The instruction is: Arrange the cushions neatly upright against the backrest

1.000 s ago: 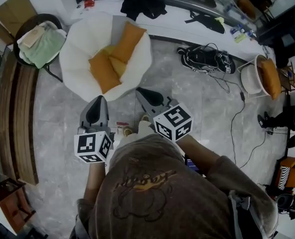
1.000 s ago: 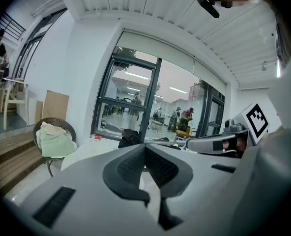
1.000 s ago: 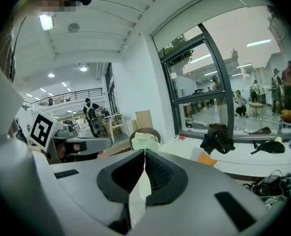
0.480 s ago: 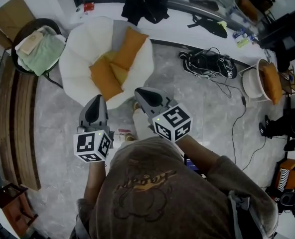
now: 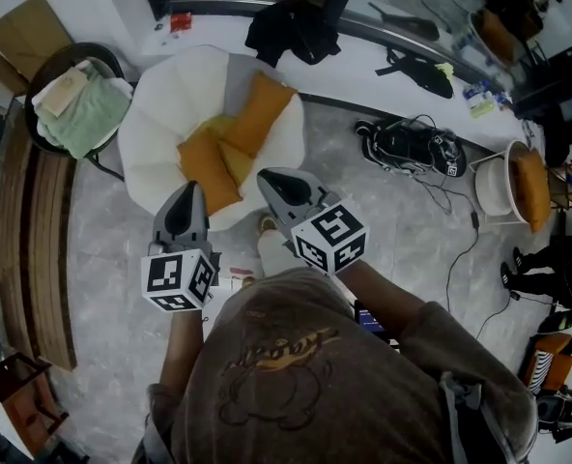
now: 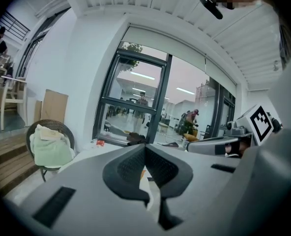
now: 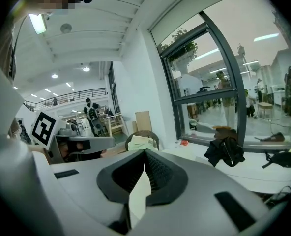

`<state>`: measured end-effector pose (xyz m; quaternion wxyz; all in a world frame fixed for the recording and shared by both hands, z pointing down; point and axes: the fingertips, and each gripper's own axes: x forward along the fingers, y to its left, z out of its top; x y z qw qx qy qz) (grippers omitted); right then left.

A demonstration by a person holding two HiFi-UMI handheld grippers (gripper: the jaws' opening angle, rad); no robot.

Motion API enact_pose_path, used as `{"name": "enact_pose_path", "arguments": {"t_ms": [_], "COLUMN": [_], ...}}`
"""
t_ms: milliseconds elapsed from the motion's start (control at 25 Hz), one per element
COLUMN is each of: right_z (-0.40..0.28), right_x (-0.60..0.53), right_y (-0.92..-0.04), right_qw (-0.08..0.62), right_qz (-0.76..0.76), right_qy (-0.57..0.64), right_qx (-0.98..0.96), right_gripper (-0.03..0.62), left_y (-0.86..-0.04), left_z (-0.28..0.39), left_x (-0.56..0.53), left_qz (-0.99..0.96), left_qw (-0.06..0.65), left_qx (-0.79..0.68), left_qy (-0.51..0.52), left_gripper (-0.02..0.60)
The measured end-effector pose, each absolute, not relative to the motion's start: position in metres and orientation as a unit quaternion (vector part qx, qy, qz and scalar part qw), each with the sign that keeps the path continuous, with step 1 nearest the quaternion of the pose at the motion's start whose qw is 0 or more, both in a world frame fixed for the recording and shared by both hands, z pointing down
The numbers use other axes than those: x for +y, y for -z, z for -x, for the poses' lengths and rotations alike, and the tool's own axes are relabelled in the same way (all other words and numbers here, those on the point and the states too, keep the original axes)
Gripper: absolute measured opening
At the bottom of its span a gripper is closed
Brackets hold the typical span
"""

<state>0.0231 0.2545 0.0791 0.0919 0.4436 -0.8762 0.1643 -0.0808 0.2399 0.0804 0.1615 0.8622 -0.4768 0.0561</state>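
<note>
A white shell-shaped armchair [image 5: 165, 100] stands on the floor ahead of me. Three cushions lie loosely in its seat. A long orange cushion [image 5: 260, 112] leans toward the back. A second orange cushion [image 5: 205, 168] lies flat in front, and a smaller yellow cushion [image 5: 232, 153] sits between them. My left gripper [image 5: 187, 188] hovers shut and empty just short of the chair's front edge. My right gripper [image 5: 267, 175] is beside it, also shut and empty, with its tip over the chair's front right rim. Both gripper views show the jaws [image 6: 145, 145] [image 7: 145, 152] closed with nothing between them.
A dark wicker chair with green cloth [image 5: 76, 90] stands left of the armchair, and a wooden bench [image 5: 30, 230] runs along the left. A black jacket [image 5: 294, 29] lies on the white ledge. A black bag with cables [image 5: 412, 145] lies to the right, before another white chair holding an orange cushion [image 5: 529, 187].
The armchair and cushions have come nearer to both grippers as I stepped forward. Both grippers stayed shut and empty.
</note>
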Motion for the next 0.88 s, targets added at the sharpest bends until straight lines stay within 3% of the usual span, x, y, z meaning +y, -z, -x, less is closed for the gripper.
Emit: {"name": "enact_pose_path", "arguments": {"t_ms": [560,880], "right_z": [-0.041,-0.027], "right_x": [0.146,0.108], "right_y": [-0.092,-0.11], "right_qw": [0.111,0.118], "right_qz": [-0.38,-0.357], "right_qy": [-0.155,-0.171], "right_qx": [-0.905,-0.911], "right_gripper": [0.021,0.021], "left_y": [-0.077,-0.086], "left_z": [0.045,0.057], "left_x": [0.132,0.097], "left_qz": [-0.84,-0.825], "left_qw": [0.164,0.173], "left_qx": [-0.515,-0.537], "left_qy": [-0.04,-0.038], "left_gripper": [0.005,0.005]}}
